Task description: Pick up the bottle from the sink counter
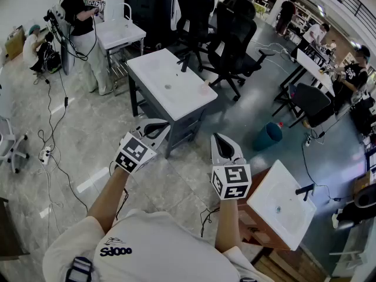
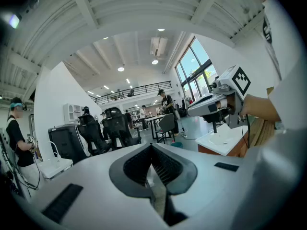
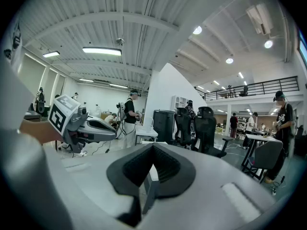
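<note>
A white sink counter [image 1: 154,70] stands in the middle of the room, ahead of me. Near its right edge sits a small pale pink thing [image 1: 204,87], perhaps the bottle; it is too small to tell. I hold both grippers in the air at chest height, well short of that counter. My left gripper [image 1: 160,125] points toward the counter's near corner, with its jaws shut and nothing between them [image 2: 152,150]. My right gripper [image 1: 218,137] hangs beside it, also shut and empty [image 3: 152,150]. Each gripper shows in the other's view: the right gripper [image 2: 192,110] and the left gripper [image 3: 112,131].
A second sink counter [image 1: 261,187] with wooden sides and a black tap stands close at my lower right. A third counter [image 1: 120,34] is at the back left beside a standing person [image 1: 82,22]. Black office chairs [image 1: 235,34], a teal bin [image 1: 268,136] and floor cables [image 1: 56,157] surround the middle counter.
</note>
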`<state>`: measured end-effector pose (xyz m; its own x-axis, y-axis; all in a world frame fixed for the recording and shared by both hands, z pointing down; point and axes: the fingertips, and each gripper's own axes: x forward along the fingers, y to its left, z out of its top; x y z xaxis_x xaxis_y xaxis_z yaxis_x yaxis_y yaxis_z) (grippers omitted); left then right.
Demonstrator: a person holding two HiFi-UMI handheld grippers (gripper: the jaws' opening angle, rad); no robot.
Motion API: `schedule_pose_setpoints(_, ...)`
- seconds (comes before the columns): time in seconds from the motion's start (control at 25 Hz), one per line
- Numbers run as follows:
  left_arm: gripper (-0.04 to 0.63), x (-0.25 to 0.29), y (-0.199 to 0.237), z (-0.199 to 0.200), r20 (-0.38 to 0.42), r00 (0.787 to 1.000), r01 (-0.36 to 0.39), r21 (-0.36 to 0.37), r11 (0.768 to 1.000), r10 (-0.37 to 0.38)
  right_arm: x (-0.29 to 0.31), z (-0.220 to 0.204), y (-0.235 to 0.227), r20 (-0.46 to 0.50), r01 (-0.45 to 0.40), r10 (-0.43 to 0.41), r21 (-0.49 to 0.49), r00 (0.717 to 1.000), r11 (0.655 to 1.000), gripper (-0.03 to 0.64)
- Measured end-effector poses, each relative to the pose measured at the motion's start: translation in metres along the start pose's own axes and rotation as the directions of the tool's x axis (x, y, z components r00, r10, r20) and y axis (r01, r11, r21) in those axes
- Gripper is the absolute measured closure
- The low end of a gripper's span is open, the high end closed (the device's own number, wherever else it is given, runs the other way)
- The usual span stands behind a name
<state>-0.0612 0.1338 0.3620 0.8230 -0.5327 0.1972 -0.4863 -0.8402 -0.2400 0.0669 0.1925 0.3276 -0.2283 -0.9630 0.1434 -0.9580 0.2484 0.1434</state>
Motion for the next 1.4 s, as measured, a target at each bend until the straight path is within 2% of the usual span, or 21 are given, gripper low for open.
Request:
schedule_pose_setpoints(0.16, 0.589, 0.005, -0.008, 0.004, -0.001, 1.0, 0.003, 0.007, 1.0, -0.003, -0.005, -0.002, -0.007, -0.004, 0.013, -0.013, -0.01, 1.0, 1.0, 0.607)
schedule_pose_setpoints(0.36, 0.589, 0.014, -0.019, 0.011, 0.007, 1.0, 0.001, -0.002, 1.0, -0.001, -0.012, -0.007, -0.027, 0.01, 0.037, -0.037, 0.06, 0.999, 0.998, 0.607)
schedule_pose_setpoints(0.68, 0.589, 0.027, -0.05, 0.006, -0.012, 1.0, 0.0, -0.041, 0.999, 0.0, -0.019, -0.037, -0.035, -0.064, -0.048, 0.052, 0.056, 0.997, 0.997, 0.607)
schedule_pose_setpoints(0.84, 0.589, 0.033, -0.053, -0.001, -0.036, 0.999, -0.009, -0.054, 0.999, 0.007, -0.017, -0.04, -0.042, -0.039, -0.07, 0.078, 0.168, 0.996, 0.983, 0.607)
schedule_pose_setpoints(0.92, 0.589, 0.037, -0.051, -0.002, -0.04, 0.999, -0.01, -0.055, 0.998, 0.008, -0.016, -0.037, -0.045, -0.01, -0.084, 0.088, 0.205, 0.996, 0.975, 0.607)
schedule_pose_setpoints(1.16, 0.589, 0.058, -0.032, -0.008, -0.029, 1.0, -0.004, -0.061, 0.998, 0.002, 0.011, -0.039, -0.045, -0.004, -0.09, 0.092, 0.135, 0.996, 0.987, 0.607)
schedule_pose_setpoints(1.4, 0.589, 0.099, 0.018, -0.016, -0.014, 1.0, 0.002, -0.05, 0.999, -0.002, 0.067, -0.037, -0.069, -0.006, -0.054, 0.055, 0.107, 0.998, 0.993, 0.607)
